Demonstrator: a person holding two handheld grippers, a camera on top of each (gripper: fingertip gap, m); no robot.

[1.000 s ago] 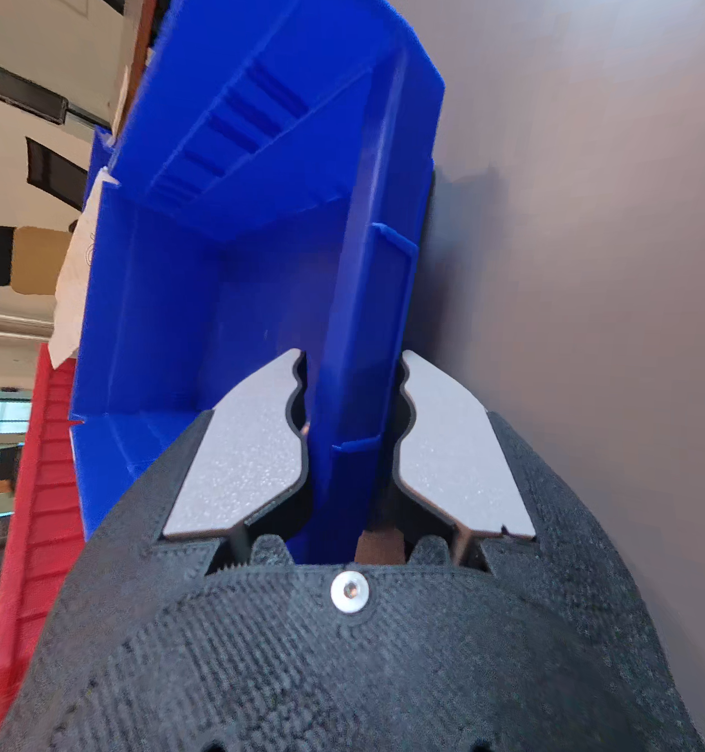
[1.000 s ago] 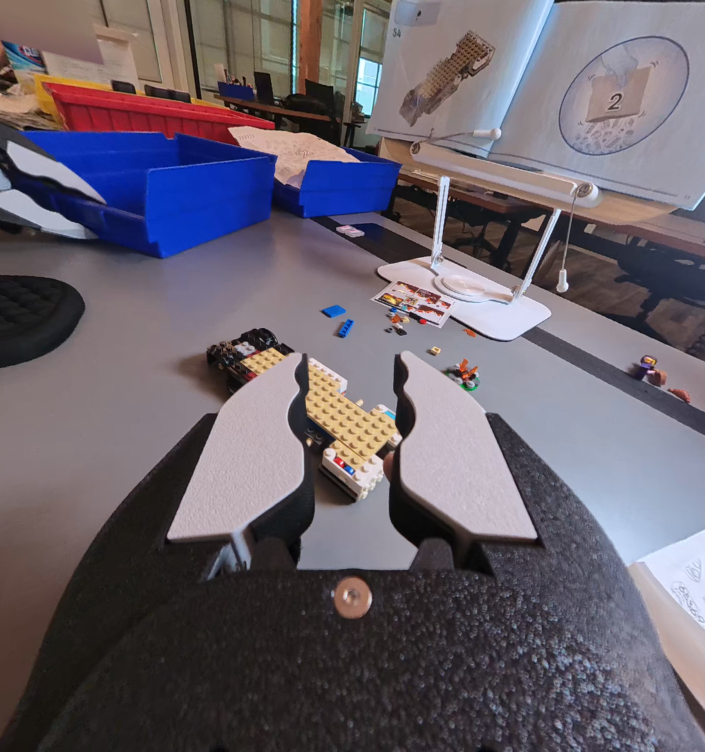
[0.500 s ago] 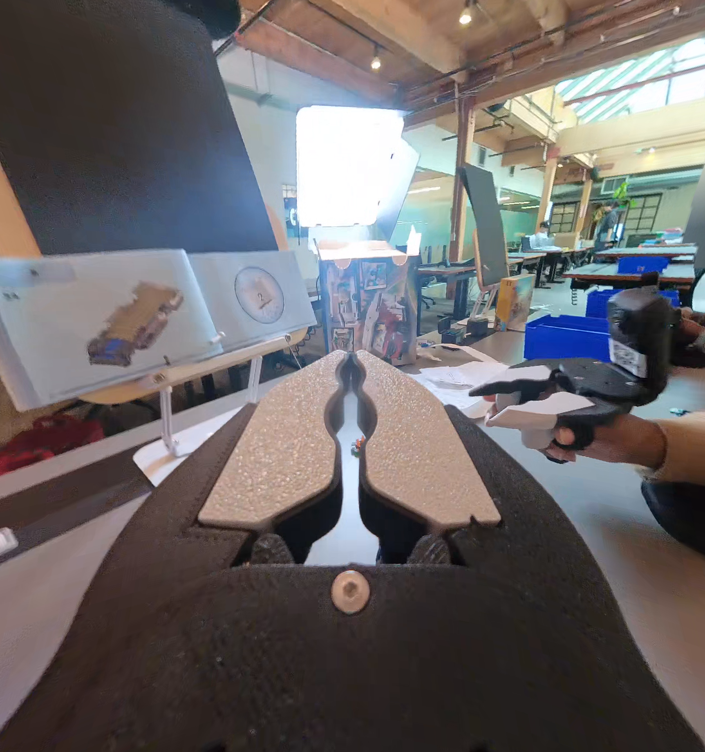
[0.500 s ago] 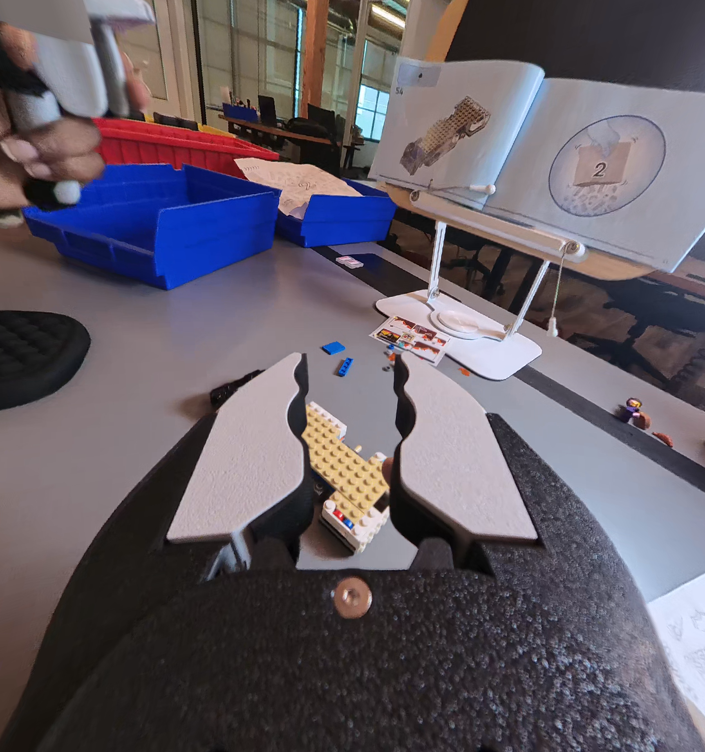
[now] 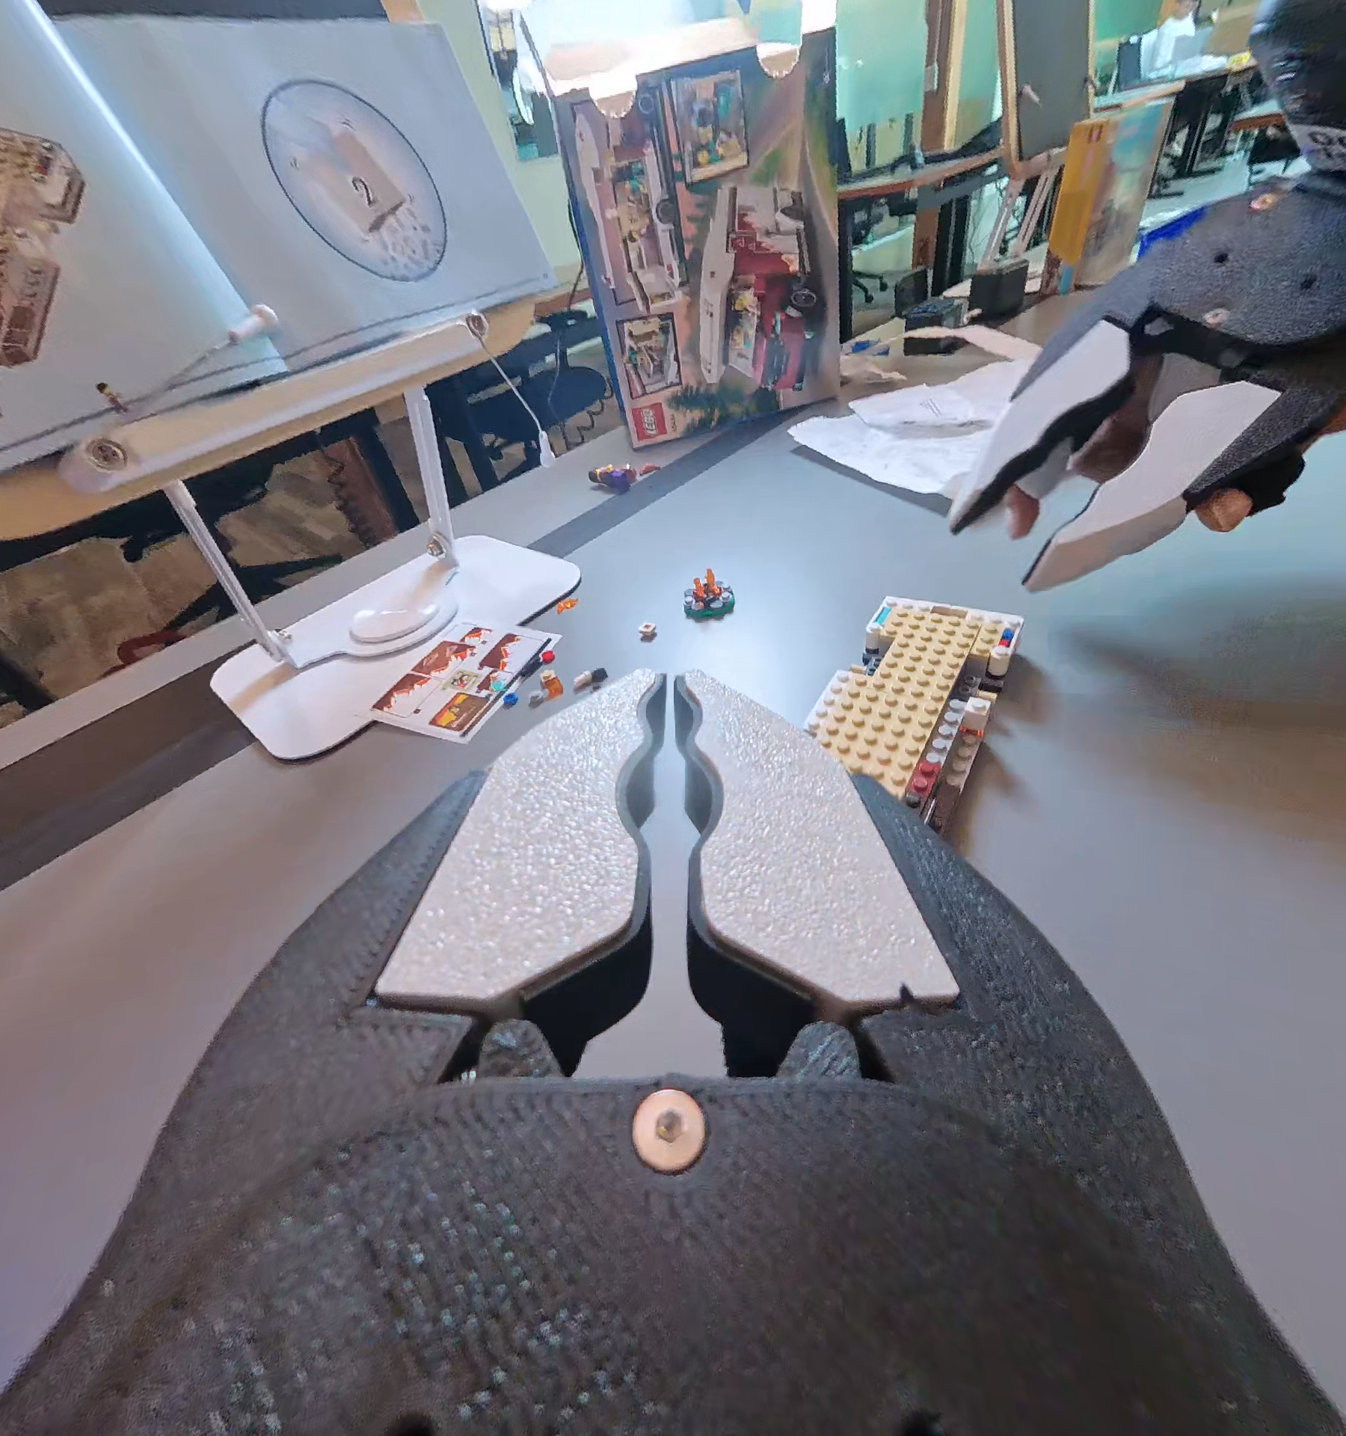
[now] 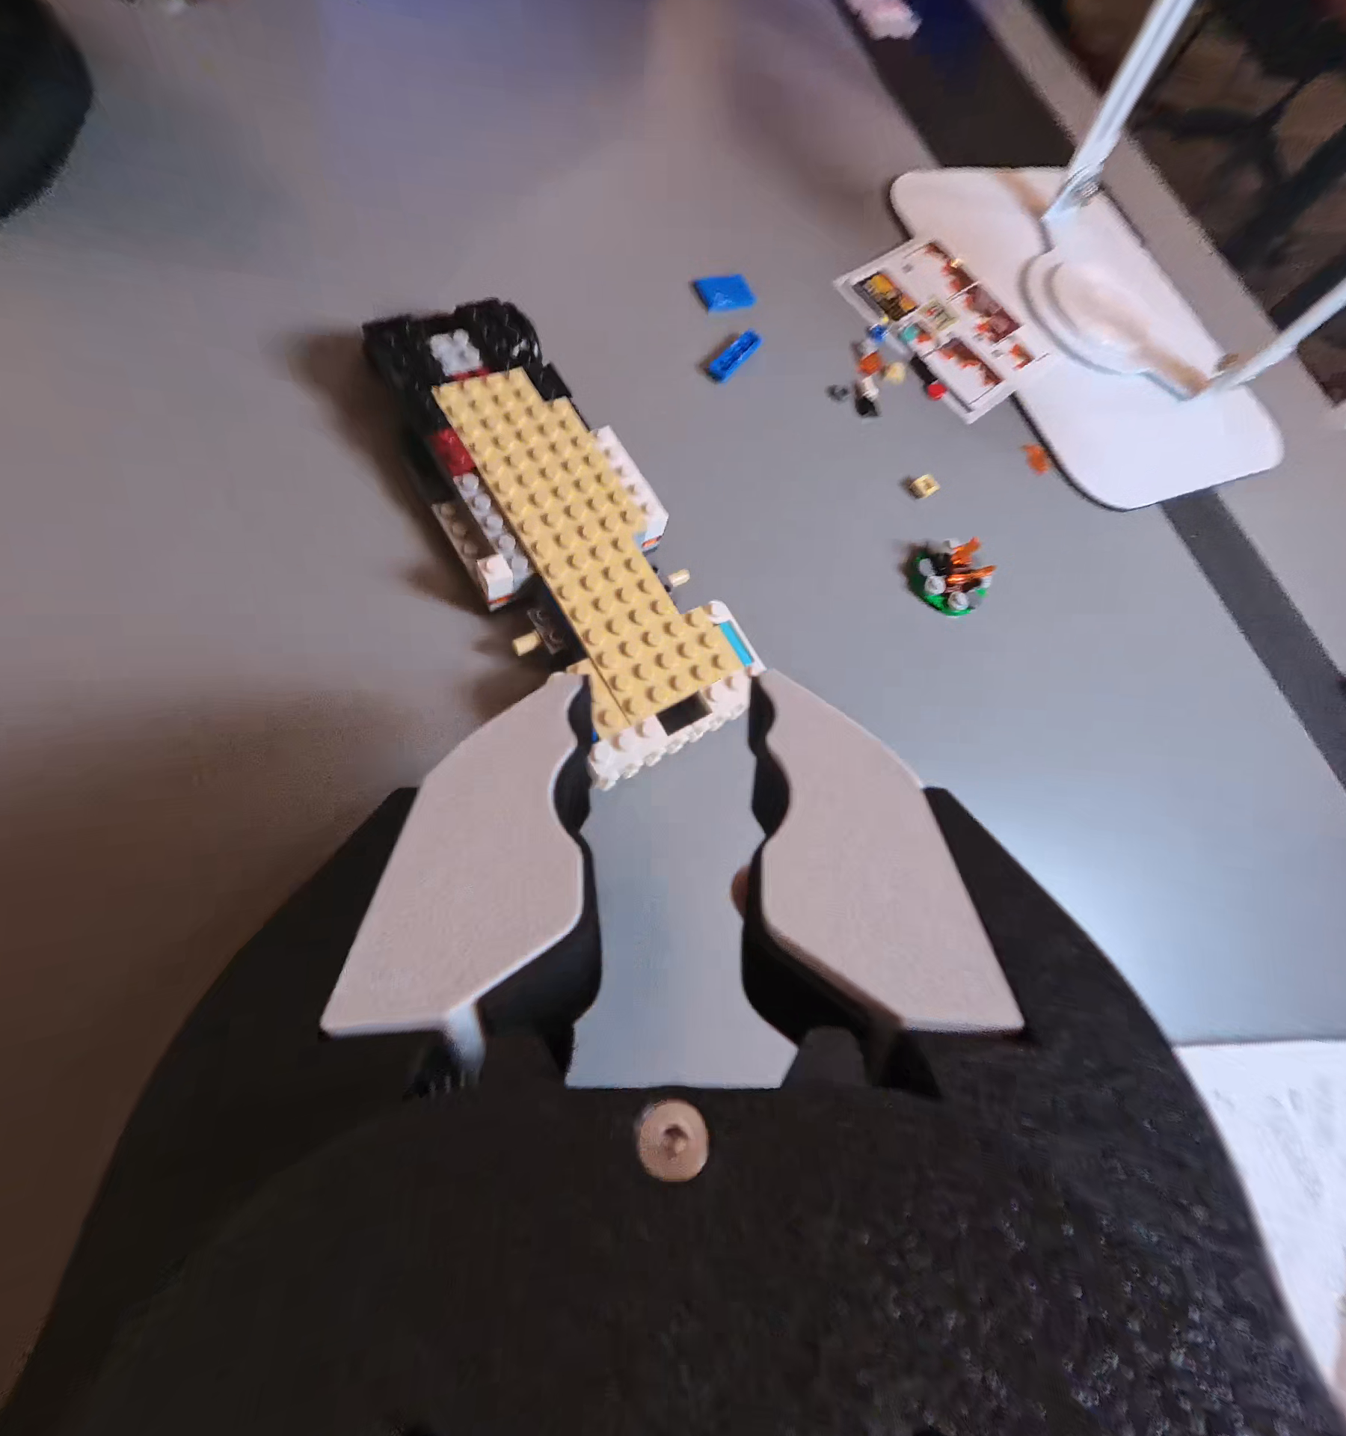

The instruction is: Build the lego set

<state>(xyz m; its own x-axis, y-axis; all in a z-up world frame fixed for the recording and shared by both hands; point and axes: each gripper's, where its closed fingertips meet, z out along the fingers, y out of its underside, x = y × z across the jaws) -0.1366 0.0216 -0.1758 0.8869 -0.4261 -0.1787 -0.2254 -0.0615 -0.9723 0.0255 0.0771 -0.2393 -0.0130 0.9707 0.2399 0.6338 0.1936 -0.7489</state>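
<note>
Left hand-held gripper [image 5: 670,684]: fingers drawn together with only a sliver between the tips, nothing between them, poised above the grey surface [image 5: 1120,971]. Right hand-held gripper [image 6: 666,688]: jaws spread wide above the near end of the brick model [image 6: 569,513], pads clear of it; from the left wrist view it hangs in the air at far right [image 5: 1035,536], with nothing between its fingers. Only the left view shows the boxed building set [image 5: 720,256] standing at the far side, the open instruction booklet [image 5: 211,202] on the white stand [image 5: 359,645], and loose printed sheets [image 5: 918,435]. Only the right view shows the model's black far end and two blue pieces [image 6: 728,322]. Both show the sticker sheet [image 6: 942,326], the small green-and-orange round piece [image 6: 949,579] and scattered tiny parts. Box and booklet carry printing. Right view is motion-blurred; booklet cut off at left.
</note>
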